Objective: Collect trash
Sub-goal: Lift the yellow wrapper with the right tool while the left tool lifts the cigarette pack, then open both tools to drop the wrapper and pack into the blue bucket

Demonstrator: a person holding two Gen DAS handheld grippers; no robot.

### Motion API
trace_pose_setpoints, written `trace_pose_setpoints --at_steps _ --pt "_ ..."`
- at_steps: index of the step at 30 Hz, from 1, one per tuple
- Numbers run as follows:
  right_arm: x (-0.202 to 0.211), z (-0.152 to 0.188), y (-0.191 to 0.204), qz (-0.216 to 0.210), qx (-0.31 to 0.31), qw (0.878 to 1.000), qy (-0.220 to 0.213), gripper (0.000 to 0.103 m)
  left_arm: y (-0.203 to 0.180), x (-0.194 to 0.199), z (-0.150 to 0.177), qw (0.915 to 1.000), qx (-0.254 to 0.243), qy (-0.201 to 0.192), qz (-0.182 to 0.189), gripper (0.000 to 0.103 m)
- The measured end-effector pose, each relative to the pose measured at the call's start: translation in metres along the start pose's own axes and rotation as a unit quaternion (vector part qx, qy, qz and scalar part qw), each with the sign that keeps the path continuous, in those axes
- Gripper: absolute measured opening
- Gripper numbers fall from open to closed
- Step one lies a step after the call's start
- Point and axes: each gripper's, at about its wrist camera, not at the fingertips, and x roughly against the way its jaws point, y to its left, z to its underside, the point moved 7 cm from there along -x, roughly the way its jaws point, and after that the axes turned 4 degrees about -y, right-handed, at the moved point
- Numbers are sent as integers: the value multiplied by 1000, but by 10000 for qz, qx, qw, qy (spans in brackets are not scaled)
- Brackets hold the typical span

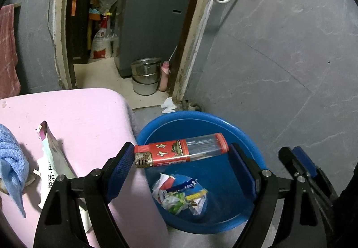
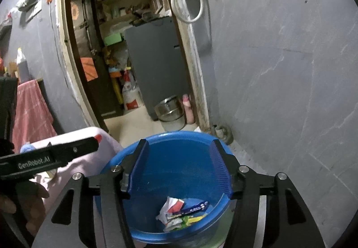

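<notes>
Red plastic and clear casing make up the long lighter (image 1: 181, 152), with a rusty metal cap at its left end; it lies crosswise between the left tool's (image 1: 182, 155) ribbed blue pads, which pinch it end to end, just above the round blue plastic basin (image 1: 250, 136) at lower centre of the left wrist view. Crumpled glossy wrappers (image 1: 179, 194) in white, green, yellow and blue lie heaped on the basin's smooth floor. Left of the basin sits a pale pink surface (image 1: 89, 118) carrying a torn paper packet (image 1: 53, 154) and a nubbly blue cloth (image 1: 11, 158). Beyond, a doorway shows stacked steel pots (image 1: 145, 75) on a light floor, and grey marbled wall fills the right.

From the right wrist view, the lighter is almost wholly hidden behind the left tool's black arm, only a red tip peeping out. Its own right tool (image 2: 179, 167) hangs over the basin (image 2: 179, 136) with jaws spread and nothing between them, the wrappers (image 2: 181, 210) lying below. A pink towel (image 2: 31, 104) hangs at the left edge.
</notes>
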Motion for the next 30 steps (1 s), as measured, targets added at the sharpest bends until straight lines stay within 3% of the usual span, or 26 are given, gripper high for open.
trace_pose_setpoints --at_steps 14,20,23,30 --pt "19 -17 -4 159 -94 9990 -407 66 -6 14 -7 9997 73 -163 190 81" --pt "39 -30 5 151 -46 9970 -761 75 2 43 -18 9976 110 -657 173 82" --pt "52 -39 18 106 24 9953 -961 78 12 64 -26 9956 122 -921 148 91" --pt "82 -58 58 -173 107 9907 -1342 93 38 129 -43 9870 75 -1603 4 97"
